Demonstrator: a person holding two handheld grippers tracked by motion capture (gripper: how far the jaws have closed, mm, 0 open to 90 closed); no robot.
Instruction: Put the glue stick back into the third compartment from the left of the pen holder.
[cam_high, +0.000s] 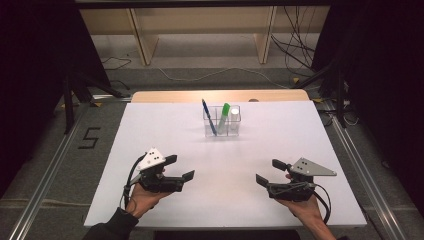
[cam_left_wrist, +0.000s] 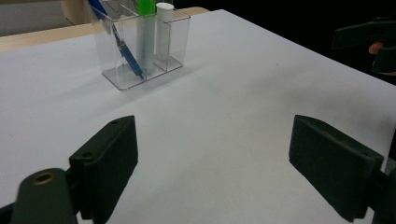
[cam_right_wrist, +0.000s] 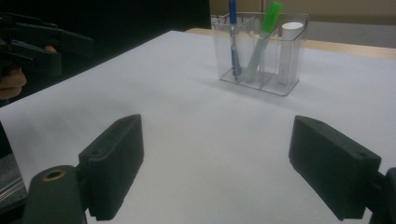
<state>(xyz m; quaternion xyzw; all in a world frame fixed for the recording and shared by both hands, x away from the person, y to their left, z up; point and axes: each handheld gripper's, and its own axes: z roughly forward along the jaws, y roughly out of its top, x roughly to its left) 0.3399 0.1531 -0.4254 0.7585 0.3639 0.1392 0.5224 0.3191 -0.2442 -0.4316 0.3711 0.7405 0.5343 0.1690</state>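
Note:
A clear plastic organizer (cam_high: 222, 129) stands at the back middle of the white table (cam_high: 165, 125). In it are a blue pen (cam_high: 208, 117), a green-capped marker (cam_high: 224, 115) and a white tube (cam_high: 234, 113). My left gripper (cam_high: 181, 167) rests low near the front left, open, with nothing between its jaws. At the front right, my right gripper (cam_high: 269, 172) is open and empty too. Both point inward, toward the organizer. In the left gripper view, the left gripper (cam_left_wrist: 212, 158) faces the organizer (cam_left_wrist: 173, 56) well ahead. The right gripper (cam_right_wrist: 215, 163) faces the organizer (cam_right_wrist: 280, 79) from the other side.
A wooden strip (cam_high: 220, 95) runs along the table's far edge, and a wooden shelf frame (cam_high: 145, 40) stands beyond it. Cables (cam_high: 300, 50) lie on the floor at the back right. Metal rails (cam_high: 45, 175) flank the table, and a "5" mark (cam_high: 89, 137) is on the left floor.

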